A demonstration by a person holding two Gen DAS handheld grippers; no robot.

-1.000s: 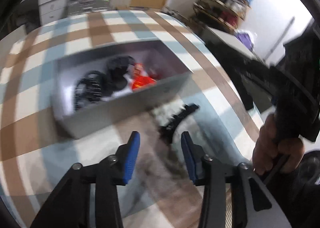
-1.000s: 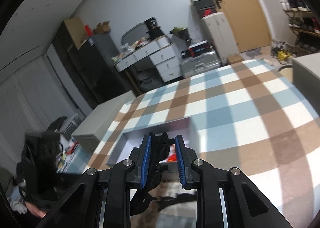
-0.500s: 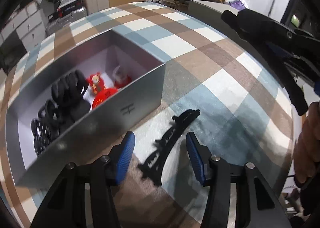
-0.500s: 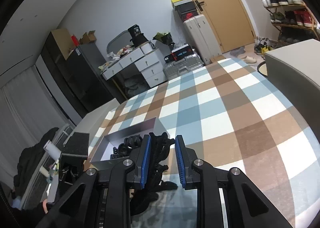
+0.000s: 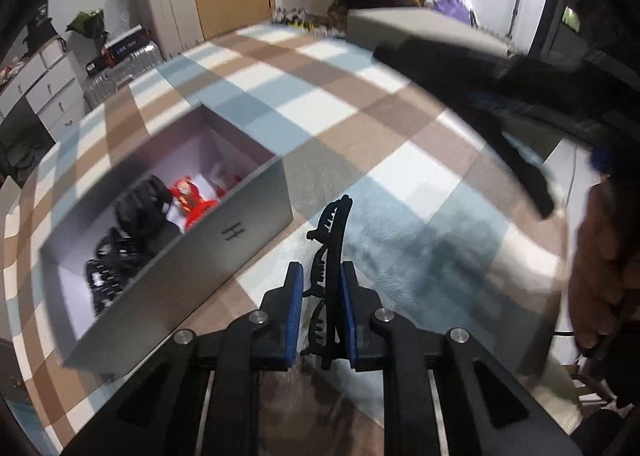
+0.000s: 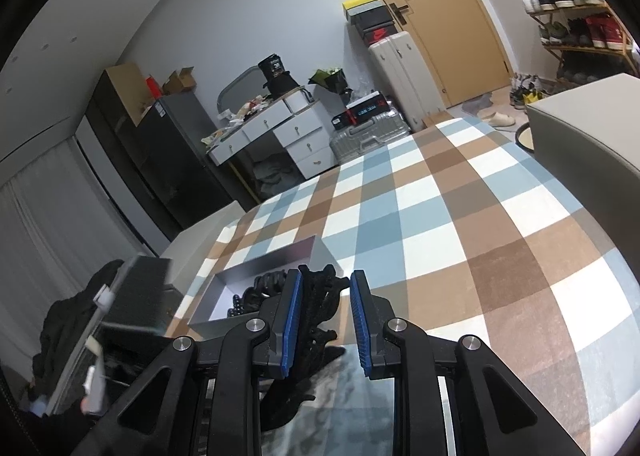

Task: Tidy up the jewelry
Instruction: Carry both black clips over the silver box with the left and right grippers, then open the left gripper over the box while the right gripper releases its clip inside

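Observation:
A grey open box [image 5: 224,232] sits on the plaid tablecloth and holds several black hair claws [image 5: 136,212] and red ornaments [image 5: 188,192]. My left gripper [image 5: 320,288] is shut on a long black hair clip [image 5: 332,232], which sticks forward just right of the box. In the right wrist view my right gripper [image 6: 324,296] is shut on a black hair claw [image 6: 320,296], held above the table near the box [image 6: 260,268]. The right gripper's body [image 5: 500,104] shows blurred at the upper right of the left wrist view.
The plaid tablecloth [image 6: 460,240] stretches to the right and far side of the box. A grey block [image 6: 580,124] stands at the table's far right edge. Furniture, suitcases and shoe racks line the room behind.
My left gripper moved forward over the long black clip and closed on it. The right gripper kept its claw and shifted slightly.

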